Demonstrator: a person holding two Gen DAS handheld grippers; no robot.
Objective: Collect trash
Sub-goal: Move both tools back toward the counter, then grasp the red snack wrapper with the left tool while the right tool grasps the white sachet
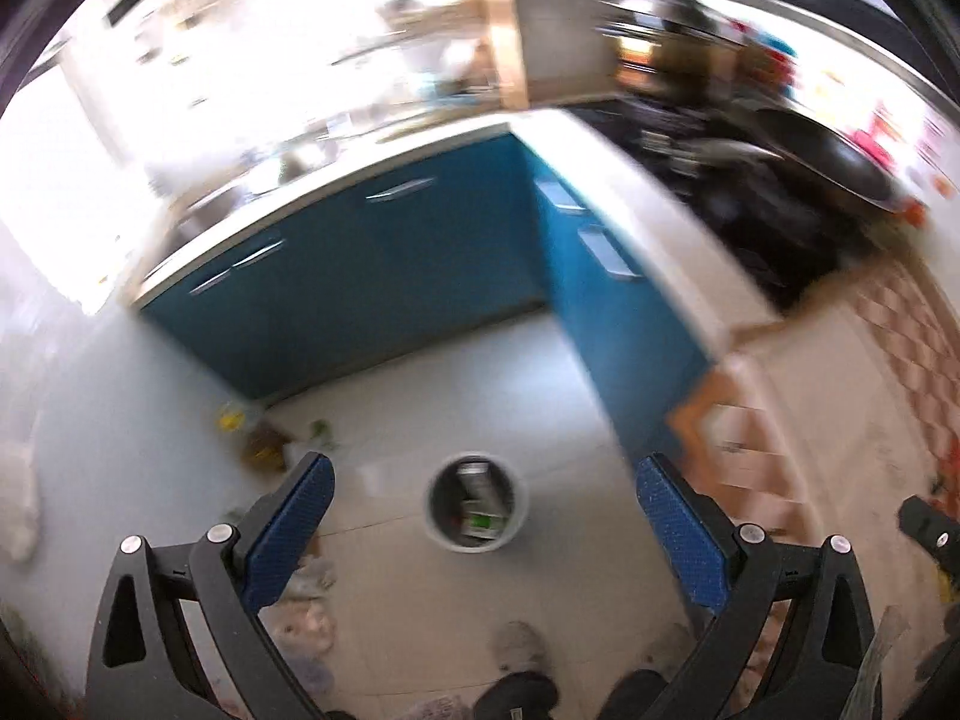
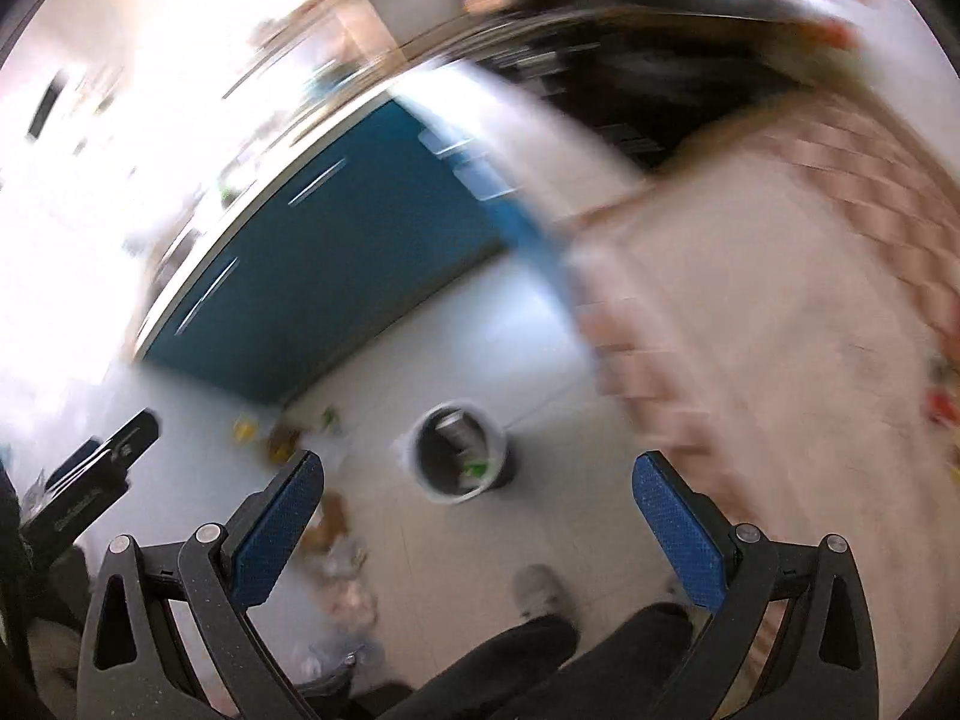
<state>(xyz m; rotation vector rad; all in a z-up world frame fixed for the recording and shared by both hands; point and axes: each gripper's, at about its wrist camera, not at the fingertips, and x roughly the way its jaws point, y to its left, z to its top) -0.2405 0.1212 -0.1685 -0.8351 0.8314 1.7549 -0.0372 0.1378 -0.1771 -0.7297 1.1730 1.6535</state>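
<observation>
Two hand-held grippers are hanging high above the pale tiled floor (image 1: 420, 384), both tilted down toward a round white waste bin (image 1: 478, 502) that is standing on the floor out from the corner of the blue kitchen cabinets (image 1: 372, 276) and already holding some packaging. The left gripper (image 1: 483, 516) and the right gripper (image 2: 477, 507) are each gaping wide with their blue-padded fingers (image 2: 282, 531) gripping nothing. Blurred scraps of yellow, green and brown litter (image 1: 264, 441) are lying to the left of the bin near the cabinet base, more crumpled wrappers (image 2: 348, 576) are lying nearer than the bin, and the person's dark trouser legs (image 2: 540, 654) are showing nearer still.
</observation>
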